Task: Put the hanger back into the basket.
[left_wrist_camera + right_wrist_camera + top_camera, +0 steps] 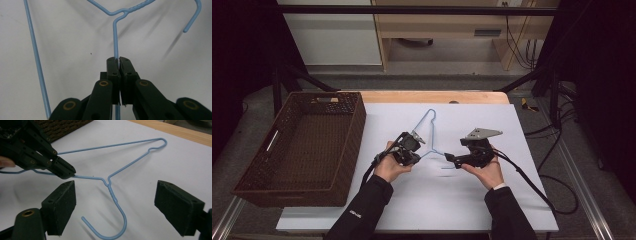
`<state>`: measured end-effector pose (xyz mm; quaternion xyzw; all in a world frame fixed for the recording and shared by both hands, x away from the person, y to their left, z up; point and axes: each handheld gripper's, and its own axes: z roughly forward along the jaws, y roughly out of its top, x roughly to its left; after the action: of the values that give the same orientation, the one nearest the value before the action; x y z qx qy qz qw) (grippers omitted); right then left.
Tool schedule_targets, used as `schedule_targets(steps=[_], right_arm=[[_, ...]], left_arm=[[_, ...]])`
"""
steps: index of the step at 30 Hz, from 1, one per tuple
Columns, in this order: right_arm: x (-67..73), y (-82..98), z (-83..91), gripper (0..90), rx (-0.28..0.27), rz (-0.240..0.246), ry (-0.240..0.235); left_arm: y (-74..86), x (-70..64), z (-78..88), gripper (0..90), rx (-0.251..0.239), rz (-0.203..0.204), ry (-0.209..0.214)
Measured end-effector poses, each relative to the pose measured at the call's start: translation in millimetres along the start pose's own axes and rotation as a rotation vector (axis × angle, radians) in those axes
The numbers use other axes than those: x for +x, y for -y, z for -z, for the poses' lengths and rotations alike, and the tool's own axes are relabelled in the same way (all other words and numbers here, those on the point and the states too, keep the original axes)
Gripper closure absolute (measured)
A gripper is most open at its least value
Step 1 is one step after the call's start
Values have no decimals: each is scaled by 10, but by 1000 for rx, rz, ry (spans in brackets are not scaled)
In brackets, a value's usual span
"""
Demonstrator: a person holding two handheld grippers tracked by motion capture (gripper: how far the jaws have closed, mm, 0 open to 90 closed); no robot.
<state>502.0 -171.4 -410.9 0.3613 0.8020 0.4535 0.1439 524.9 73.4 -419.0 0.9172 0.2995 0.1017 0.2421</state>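
A light blue wire hanger (432, 131) lies on the white sheet (482, 200) mid-table. My left gripper (420, 155) is shut on one of its shoulder wires, close to the twisted neck. The left gripper view shows that wire (115, 37) pinched between the closed jaws (118, 60). My right gripper (452, 162) is just to the right of the neck, open. In the right gripper view the hanger's neck (108, 180) and hook lie on the sheet between my two wide-apart pads (115, 192), which touch nothing, and the left gripper (71, 173) clamps the wire at upper left.
A dark brown woven basket (354, 135) stands at the left, beside the sheet, with nothing in it. A strip of wooden tabletop (432, 96) runs behind the sheet. Black cables trail off the right side (537, 187).
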Motion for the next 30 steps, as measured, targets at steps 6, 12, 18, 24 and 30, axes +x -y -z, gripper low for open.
schedule_targets(steps=[6, 12, 18, 24, 30], right_arm=[[-12, -38, -129, 191, 21, 10, 3], [2, -65, -234, 198, 29, 11, -8], [-8, -30, -304, 206, 57, 31, -2], [-3, 8, -381, 251, 88, 32, -13], [-8, 58, -481, 295, 124, 37, -21]], left_arm=[[2, -4, -5, 876, 4, -1, -1], [7, -12, -6, 876, 2, 2, -1], [6, -15, -15, 875, 3, 4, 1], [4, -24, -18, 875, 2, 3, 1], [3, -25, -20, 875, 3, 3, 4]])
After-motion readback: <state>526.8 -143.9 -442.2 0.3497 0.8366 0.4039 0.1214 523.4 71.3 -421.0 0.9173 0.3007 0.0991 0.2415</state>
